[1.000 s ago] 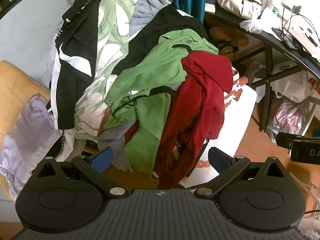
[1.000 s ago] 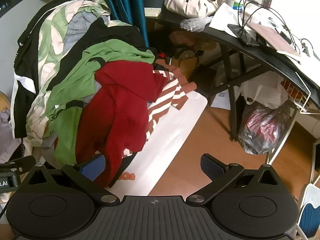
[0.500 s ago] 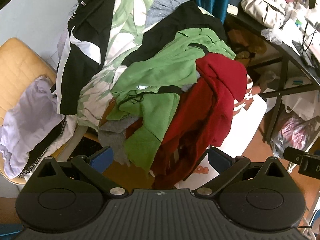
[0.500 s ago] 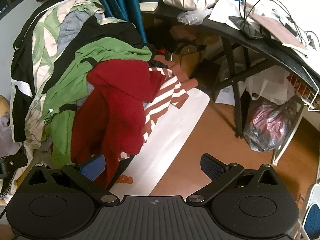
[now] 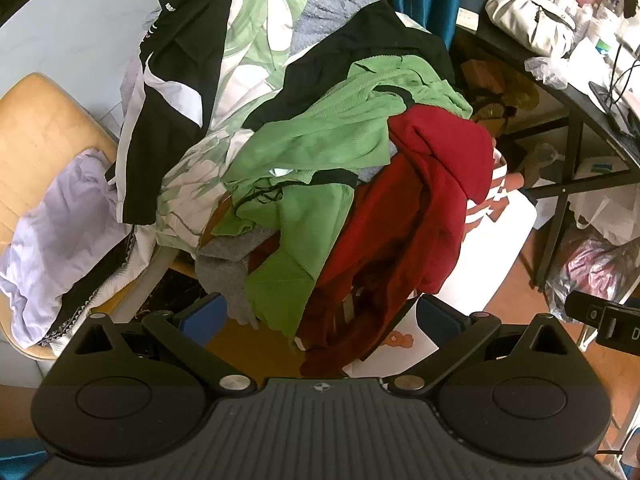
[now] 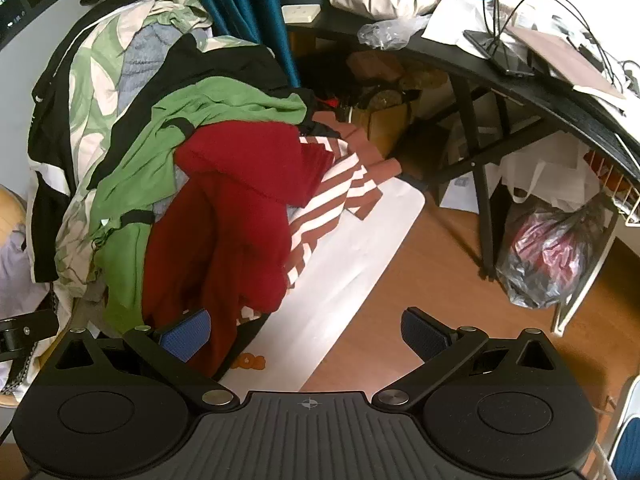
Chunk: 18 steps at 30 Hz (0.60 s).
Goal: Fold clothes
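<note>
A tall heap of clothes fills both views. On its front hang a dark red hoodie [image 5: 420, 216] [image 6: 240, 208] and a green knit top [image 5: 316, 152] [image 6: 168, 128]; a red-and-white striped garment [image 6: 332, 196] lies under the hoodie. Behind them are black garments and a leaf-print sheet [image 5: 248, 40]. My left gripper [image 5: 320, 316] is open just below the hanging hems, with the hoodie's lower edge between its blue pads. My right gripper [image 6: 306, 328] is open further right over a white board [image 6: 344, 280], its left pad beside the hoodie's hem.
A tan chair [image 5: 36, 132] with a lilac garment [image 5: 60, 220] stands at the left. A black desk [image 6: 520, 80] crowded with a bag, cables and papers is at the right, with plastic bags [image 6: 548, 248] under it. Wooden floor [image 6: 420, 248] lies beside the board.
Both grippers have shifted a little leftward and closer to the heap, so the chair and lilac garment show more. Both stay open and nothing has been gripped.
</note>
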Motion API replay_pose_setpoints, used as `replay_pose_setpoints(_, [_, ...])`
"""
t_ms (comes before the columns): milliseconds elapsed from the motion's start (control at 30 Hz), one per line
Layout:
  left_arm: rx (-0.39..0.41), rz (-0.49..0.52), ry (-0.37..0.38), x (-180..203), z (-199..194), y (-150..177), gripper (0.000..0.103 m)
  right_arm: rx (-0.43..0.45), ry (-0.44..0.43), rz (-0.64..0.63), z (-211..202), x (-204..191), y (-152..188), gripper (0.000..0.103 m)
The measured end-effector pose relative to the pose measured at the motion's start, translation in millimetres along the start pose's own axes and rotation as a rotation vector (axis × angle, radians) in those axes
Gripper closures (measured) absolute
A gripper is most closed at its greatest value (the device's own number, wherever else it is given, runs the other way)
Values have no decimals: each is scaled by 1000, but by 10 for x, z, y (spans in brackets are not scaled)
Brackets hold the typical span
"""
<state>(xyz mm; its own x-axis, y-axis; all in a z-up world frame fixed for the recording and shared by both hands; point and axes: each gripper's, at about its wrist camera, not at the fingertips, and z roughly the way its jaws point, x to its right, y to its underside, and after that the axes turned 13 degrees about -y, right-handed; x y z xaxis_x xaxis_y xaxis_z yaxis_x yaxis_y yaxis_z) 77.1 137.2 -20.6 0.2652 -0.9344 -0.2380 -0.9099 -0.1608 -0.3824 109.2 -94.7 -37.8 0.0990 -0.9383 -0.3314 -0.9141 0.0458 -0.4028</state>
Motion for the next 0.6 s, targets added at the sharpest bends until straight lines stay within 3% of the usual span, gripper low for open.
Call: replay_pose_setpoints(600, [21, -22, -8, 60, -133, 43, 0, 34, -31, 27, -140, 169, -13, 1])
